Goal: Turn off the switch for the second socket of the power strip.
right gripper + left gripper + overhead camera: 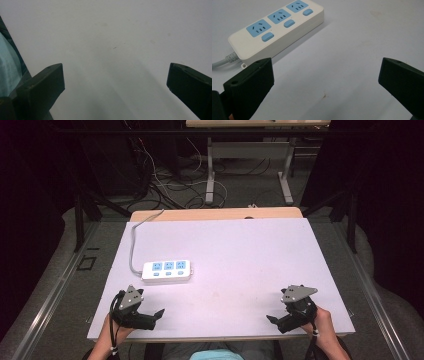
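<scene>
White power strip [166,270] lying flat on the table's [240,265] left half, long axis across the table, cord [134,245] end leftward, sockets up, left gripper [159,313] just near of it with jaws wide apart, empty, right gripper [270,319] well apart at the near right edge, jaws spread, empty

Ahead of the left tool [159,313], only the white three-socket plastic power strip [166,270] and its grey cable [134,245] block the way. The right tool [271,318] faces bare white worktop [250,255], open all round.
</scene>
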Demonstrator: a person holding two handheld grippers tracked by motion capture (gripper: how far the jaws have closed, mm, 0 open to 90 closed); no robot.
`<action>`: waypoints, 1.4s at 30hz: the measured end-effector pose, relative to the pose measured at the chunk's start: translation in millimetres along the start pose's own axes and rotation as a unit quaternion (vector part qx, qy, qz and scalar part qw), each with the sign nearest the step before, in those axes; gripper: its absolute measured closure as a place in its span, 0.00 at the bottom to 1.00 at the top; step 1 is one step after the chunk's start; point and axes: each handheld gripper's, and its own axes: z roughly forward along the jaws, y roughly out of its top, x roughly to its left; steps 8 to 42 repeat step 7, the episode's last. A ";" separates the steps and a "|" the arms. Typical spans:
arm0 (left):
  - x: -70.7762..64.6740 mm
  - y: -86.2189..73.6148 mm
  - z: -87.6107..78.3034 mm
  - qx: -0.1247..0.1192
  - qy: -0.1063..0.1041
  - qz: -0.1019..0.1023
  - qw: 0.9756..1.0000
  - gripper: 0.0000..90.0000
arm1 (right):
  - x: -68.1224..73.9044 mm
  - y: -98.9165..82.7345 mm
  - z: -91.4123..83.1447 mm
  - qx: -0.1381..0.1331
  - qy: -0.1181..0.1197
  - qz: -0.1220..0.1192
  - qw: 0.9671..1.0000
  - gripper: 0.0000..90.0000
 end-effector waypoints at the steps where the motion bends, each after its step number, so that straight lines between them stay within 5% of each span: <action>1: 0.2 -0.1 0.3 0.001 -0.002 0.000 1.000 0.00 | 0.0 0.0 0.0 0.000 0.000 0.000 1.000 0.01; 42: 1.0 -0.2 2.1 0.003 -0.004 -0.002 1.000 0.00 | -0.2 -0.1 0.3 -0.001 0.003 -0.002 1.000 0.01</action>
